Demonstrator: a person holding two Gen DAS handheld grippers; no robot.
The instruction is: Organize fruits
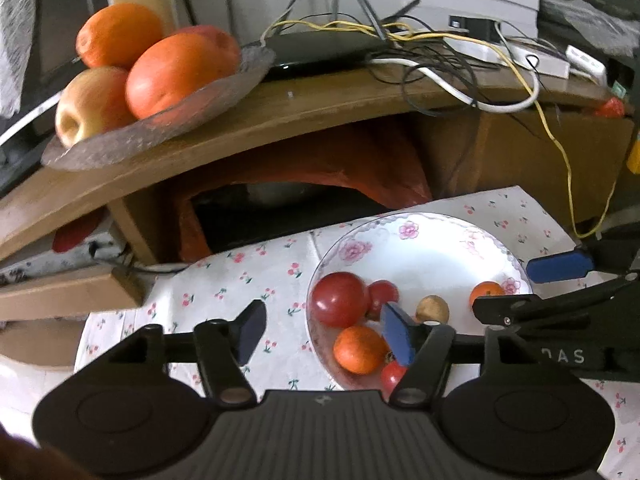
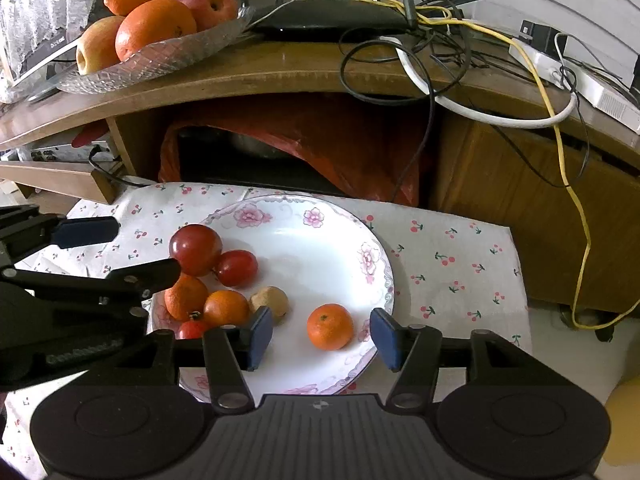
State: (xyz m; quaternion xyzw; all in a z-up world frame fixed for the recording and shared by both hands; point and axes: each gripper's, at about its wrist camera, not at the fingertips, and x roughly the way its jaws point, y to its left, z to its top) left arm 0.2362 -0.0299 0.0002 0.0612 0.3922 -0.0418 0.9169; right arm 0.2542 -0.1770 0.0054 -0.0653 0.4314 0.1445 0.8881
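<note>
A white floral plate on a cherry-print cloth holds red tomatoes, small oranges, a brown round fruit and a lone mandarin. My right gripper is open, its pads on either side of the lone mandarin, just above the plate. My left gripper is open and empty over the plate's left edge, near a mandarin and the big tomato. A glass dish on the wooden shelf holds oranges and apples.
The wooden shelf carries a black router, tangled cables and a white power strip. A red plastic bag sits under the shelf behind the plate. The cloth extends right of the plate.
</note>
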